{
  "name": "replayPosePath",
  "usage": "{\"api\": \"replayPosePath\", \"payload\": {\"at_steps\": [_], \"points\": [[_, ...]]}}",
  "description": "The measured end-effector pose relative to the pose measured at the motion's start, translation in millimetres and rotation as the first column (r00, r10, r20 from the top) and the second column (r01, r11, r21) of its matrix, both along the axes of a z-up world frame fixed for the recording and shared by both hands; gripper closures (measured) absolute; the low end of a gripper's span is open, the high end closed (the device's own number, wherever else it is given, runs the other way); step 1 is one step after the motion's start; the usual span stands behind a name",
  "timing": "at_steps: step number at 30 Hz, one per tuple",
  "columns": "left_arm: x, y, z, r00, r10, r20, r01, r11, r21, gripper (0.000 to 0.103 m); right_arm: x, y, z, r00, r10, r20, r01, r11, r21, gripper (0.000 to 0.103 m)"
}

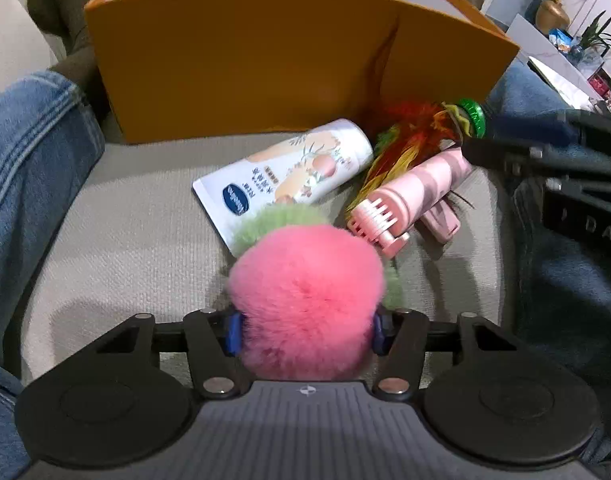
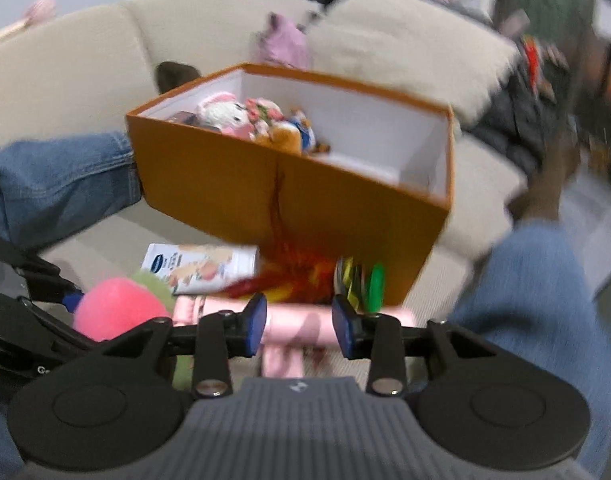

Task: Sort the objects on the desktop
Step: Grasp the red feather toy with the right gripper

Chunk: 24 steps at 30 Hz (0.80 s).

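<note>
A pink fluffy ball (image 1: 305, 292) with a green fur fringe lies on the beige sofa seat (image 1: 137, 216). My left gripper (image 1: 306, 335) is shut on it, the blue pads sunk into its fur on both sides. Beyond it lie a white lotion tube (image 1: 289, 168), a red-and-yellow feather shuttlecock (image 1: 417, 136) with a green base, and a pink gun-shaped toy (image 1: 409, 192). My right gripper (image 2: 300, 327) hovers open over the pink toy (image 2: 297, 320); its pads stand apart from the toy's handle. The orange box (image 2: 345, 208) stands just behind.
Soft toys (image 2: 257, 120) fill the left part of the orange box (image 1: 245, 64); its right part shows white floor. A person's legs in jeans (image 1: 29, 168) flank the seat on both sides. A beige cushion (image 2: 405, 40) leans behind the box.
</note>
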<state>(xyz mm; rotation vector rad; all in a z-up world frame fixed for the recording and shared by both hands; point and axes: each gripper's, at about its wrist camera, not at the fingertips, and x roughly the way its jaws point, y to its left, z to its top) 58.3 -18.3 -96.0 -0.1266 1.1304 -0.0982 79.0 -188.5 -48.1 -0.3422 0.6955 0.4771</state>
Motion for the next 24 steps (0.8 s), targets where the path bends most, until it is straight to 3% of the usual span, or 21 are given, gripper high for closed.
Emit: {"api": "replayPosePath", "payload": {"at_steps": [5,10,16,17,18,21,24], "points": [[-5.0,5.4,3.3,1.000,0.015,0.020,-0.016,0.999,0.037,0.041,17.2,24.1,-7.1,0.982,0.188,0.003,-0.185,0.968,-0.172,0.065],[-10.2,13.3,7.4,0.999,0.035,0.032,-0.036,0.999,0.041,0.041,29.5,43.7,-27.6,0.950,0.311,-0.019,-0.298,0.891,-0.343,0.065],[-10.2,20.9,10.2,0.997,0.039,0.065,-0.040,0.999,0.022,0.040,41.1,55.3,-44.5,0.933,0.358,-0.045,-0.346,0.851,-0.395,0.065],[-9.6,21.3,9.9,0.997,0.037,0.065,-0.038,0.999,0.018,0.040,43.6,56.4,-47.8,0.935,0.352,-0.050,-0.342,0.849,-0.404,0.067],[-8.8,21.9,9.1,0.997,0.038,0.065,-0.039,0.999,0.013,0.040,45.6,56.6,-48.8,0.938,0.342,-0.051,-0.332,0.852,-0.405,0.078],[-6.5,20.8,5.1,0.997,0.044,0.065,-0.044,0.999,-0.004,0.040,47.5,55.4,-50.1,0.945,0.323,-0.043,-0.312,0.860,-0.404,0.096],[-5.1,20.7,4.0,0.997,0.037,0.072,-0.037,0.999,-0.005,0.039,38.3,52.2,-40.7,0.946,0.325,0.007,-0.296,0.870,-0.395,0.103]]}}
